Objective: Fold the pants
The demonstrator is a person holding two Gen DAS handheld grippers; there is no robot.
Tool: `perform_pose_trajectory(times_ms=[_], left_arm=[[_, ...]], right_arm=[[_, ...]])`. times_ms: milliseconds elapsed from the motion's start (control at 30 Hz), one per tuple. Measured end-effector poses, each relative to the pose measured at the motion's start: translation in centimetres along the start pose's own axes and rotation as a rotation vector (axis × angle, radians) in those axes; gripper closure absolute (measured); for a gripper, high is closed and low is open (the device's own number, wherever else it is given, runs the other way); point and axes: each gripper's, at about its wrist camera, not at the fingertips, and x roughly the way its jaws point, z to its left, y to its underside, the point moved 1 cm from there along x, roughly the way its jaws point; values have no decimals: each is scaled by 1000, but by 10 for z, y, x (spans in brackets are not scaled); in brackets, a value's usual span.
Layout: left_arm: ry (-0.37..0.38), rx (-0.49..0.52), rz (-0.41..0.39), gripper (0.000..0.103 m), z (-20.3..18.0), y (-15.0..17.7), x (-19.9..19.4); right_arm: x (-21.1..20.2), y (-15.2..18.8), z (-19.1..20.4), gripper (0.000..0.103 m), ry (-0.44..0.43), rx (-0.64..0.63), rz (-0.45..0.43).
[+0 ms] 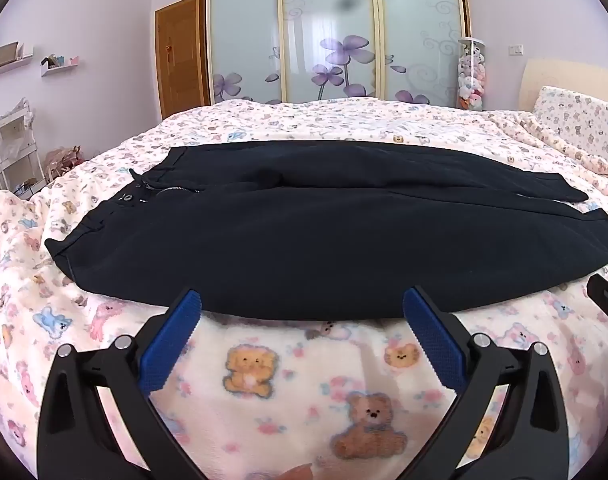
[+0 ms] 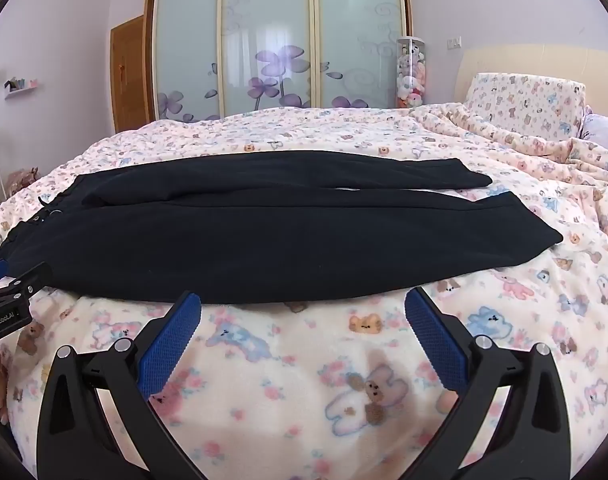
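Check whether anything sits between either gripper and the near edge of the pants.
Nothing visible does. Both the left gripper and the right gripper are open, with only bare bear-print blanket before the pants.

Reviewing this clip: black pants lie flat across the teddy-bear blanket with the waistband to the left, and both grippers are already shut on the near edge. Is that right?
Not quite. Both wrist views show the left gripper and the right gripper open, jaws spread wide, just short of the near edge and holding nothing. The rest stands: the black pants lie flat across the teddy-bear blanket, waistband to the left.
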Motion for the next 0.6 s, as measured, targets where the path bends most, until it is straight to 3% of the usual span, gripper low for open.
perform_pose_trajectory(times_ms=[600], left_arm=[[2, -2, -4, 2, 0, 0, 0]], right_arm=[[0, 0, 0, 1, 0, 1, -2]])
